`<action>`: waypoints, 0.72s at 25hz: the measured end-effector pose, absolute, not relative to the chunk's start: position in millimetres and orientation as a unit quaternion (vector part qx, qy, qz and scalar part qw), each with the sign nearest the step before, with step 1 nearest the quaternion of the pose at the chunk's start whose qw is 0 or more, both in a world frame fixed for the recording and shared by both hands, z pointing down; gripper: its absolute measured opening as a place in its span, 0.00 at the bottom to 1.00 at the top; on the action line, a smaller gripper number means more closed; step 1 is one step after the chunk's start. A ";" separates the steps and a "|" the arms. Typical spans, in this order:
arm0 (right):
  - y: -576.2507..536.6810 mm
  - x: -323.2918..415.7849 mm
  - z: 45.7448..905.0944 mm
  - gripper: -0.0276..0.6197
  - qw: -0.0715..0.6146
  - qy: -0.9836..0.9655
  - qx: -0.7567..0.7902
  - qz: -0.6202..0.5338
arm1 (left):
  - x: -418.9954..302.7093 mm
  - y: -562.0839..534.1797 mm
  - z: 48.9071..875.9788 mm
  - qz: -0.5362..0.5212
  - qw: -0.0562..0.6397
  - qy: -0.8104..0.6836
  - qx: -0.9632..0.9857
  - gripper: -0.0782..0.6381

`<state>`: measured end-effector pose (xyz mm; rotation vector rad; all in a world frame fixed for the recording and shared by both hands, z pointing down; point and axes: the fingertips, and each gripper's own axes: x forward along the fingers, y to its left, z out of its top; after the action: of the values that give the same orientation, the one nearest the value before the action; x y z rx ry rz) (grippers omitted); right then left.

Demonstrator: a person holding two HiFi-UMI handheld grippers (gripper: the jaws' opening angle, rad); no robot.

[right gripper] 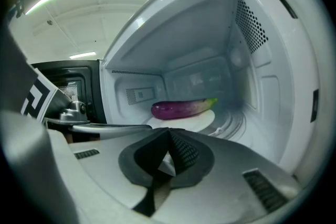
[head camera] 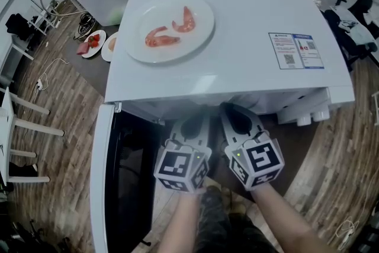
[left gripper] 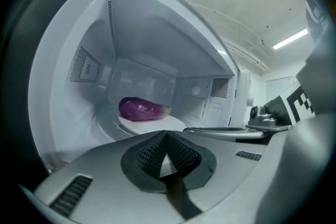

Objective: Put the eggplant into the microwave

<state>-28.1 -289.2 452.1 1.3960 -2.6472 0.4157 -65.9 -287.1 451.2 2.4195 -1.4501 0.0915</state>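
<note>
Purple eggplant [right gripper: 181, 108] — lying inside open microwave [right gripper: 273, 97]

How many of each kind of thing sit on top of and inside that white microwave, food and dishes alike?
Eggplant: 1
Shrimp: 2
Plates: 2, one on top, one under the eggplant
Total: 5
</note>
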 end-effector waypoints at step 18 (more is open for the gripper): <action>-261.3 -23.2 433.3 0.05 0.036 -0.883 0.448 0.134 | -59.5 -261.1 434.4 -0.013 0.153 -0.518 0.842 0.11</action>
<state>-23.2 -261.3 433.3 1.3755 -2.7141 0.4121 -59.5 -261.1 434.4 2.4138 -1.4845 -0.0380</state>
